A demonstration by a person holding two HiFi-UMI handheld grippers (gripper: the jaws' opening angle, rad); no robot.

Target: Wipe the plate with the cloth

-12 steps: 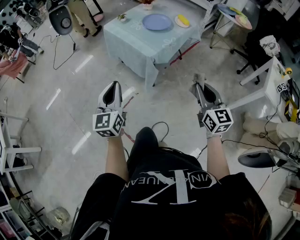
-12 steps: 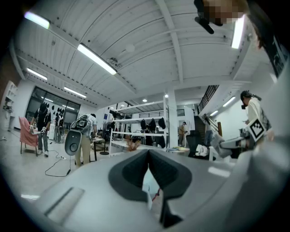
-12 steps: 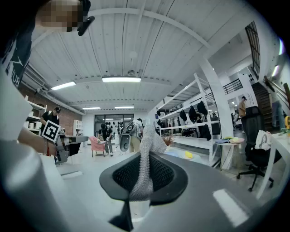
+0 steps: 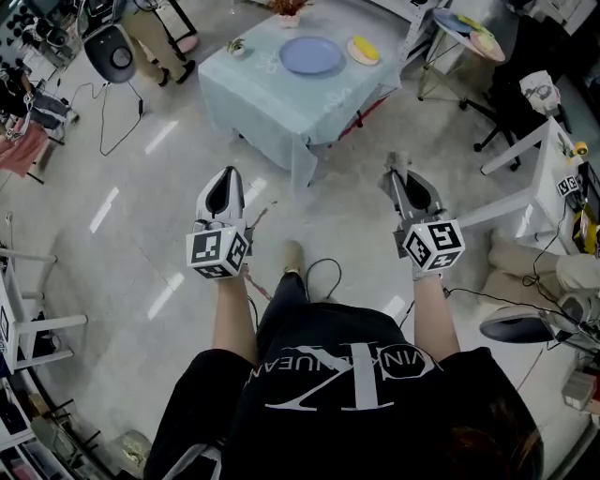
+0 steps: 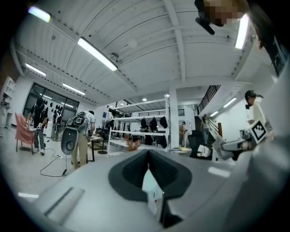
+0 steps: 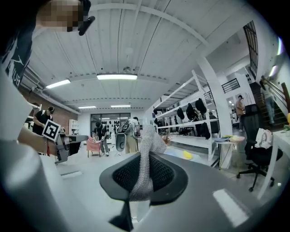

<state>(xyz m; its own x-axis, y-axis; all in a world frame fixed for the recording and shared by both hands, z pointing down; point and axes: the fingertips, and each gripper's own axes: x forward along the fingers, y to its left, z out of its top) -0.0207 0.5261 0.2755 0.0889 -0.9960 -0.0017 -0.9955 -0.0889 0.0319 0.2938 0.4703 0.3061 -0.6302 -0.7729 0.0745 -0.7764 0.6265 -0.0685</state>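
A blue plate (image 4: 311, 54) lies on a table with a pale blue tablecloth (image 4: 281, 98), far ahead of both grippers at the top of the head view. My right gripper (image 4: 400, 174) is held in the air over the floor, shut on a grey mesh cloth (image 4: 395, 157). In the right gripper view the cloth (image 6: 144, 176) sticks up between the black pads of the right gripper (image 6: 147, 156). My left gripper (image 4: 225, 174) hangs level with it, jaws together and nothing held. In the left gripper view the left gripper (image 5: 148, 153) points at distant shelving.
A yellow item on a small plate (image 4: 364, 47) and a little plant (image 4: 236, 43) share the table. A person stands by a round black stand (image 4: 112, 52) at top left. A round side table (image 4: 469, 28), an office chair (image 4: 506, 89) and a white desk (image 4: 548, 141) are on the right. Cables (image 4: 323, 272) trail on the floor.
The person has stepped forward; a shoe now shows between the grippers and the table sits slightly further left. Both grippers keep their pose and grip.
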